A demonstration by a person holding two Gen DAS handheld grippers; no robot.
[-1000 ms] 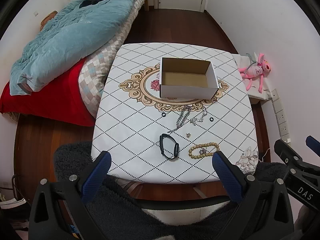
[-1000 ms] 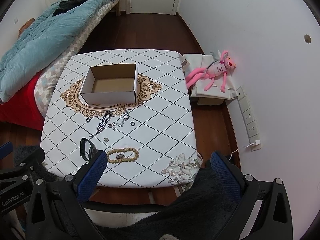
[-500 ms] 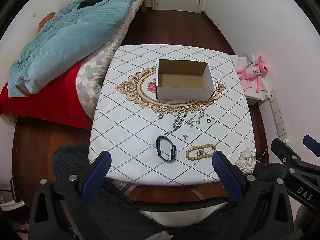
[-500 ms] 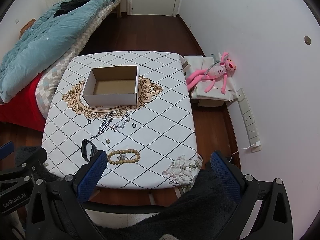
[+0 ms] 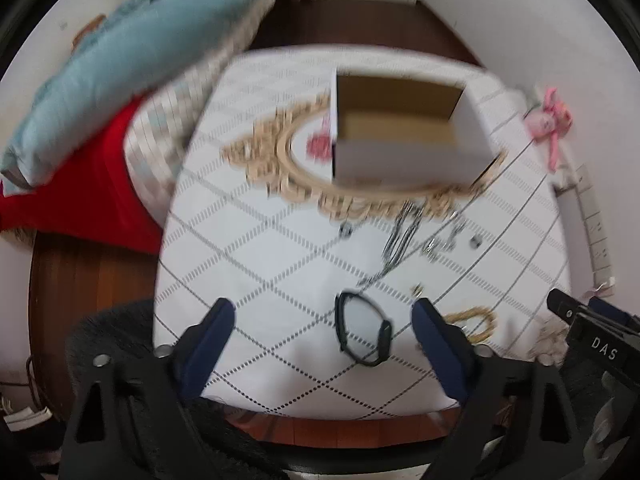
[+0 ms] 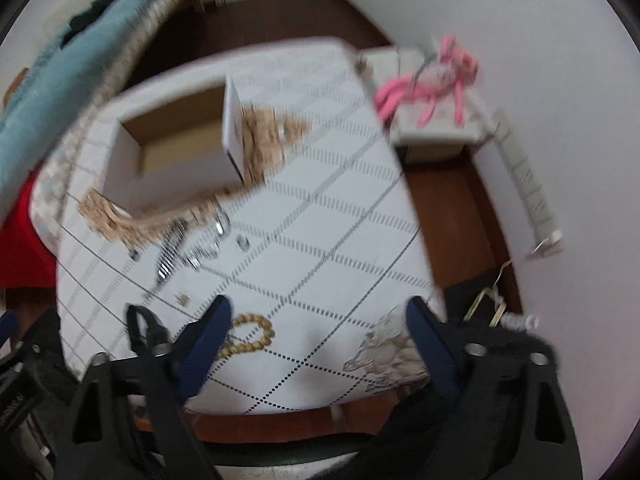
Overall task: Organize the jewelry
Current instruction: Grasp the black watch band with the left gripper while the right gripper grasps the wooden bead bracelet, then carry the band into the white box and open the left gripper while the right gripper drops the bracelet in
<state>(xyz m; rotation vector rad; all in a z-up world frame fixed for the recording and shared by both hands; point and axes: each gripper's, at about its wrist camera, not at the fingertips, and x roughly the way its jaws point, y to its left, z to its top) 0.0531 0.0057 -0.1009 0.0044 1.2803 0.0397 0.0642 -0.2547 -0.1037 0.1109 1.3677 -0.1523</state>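
Observation:
An open white cardboard box [image 5: 404, 136] stands on the patterned table [image 5: 260, 248], also in the right wrist view [image 6: 172, 148]. Jewelry lies in front of it: silver chains [image 5: 404, 236], small dark rings [image 5: 345, 231], a black bracelet [image 5: 362, 334] and a wooden bead bracelet [image 5: 474, 322], which also shows in the right wrist view [image 6: 250, 334]. My left gripper [image 5: 322, 344] is open and empty over the table's near edge, just left of the black bracelet. My right gripper [image 6: 316, 340] is open and empty, its left finger over the bead bracelet. Both views are blurred.
A bed with a teal quilt [image 5: 112, 68] and red sheet runs along the table's left side. A pink plush toy [image 6: 432, 76] lies on a low white stand at the right wall. A dark fuzzy chair [image 5: 108, 344] sits below the near table edge.
Both grippers have moved forward and down toward the table; the jewelry and box now look much larger. The jaws stayed open. Nothing on the table moved.

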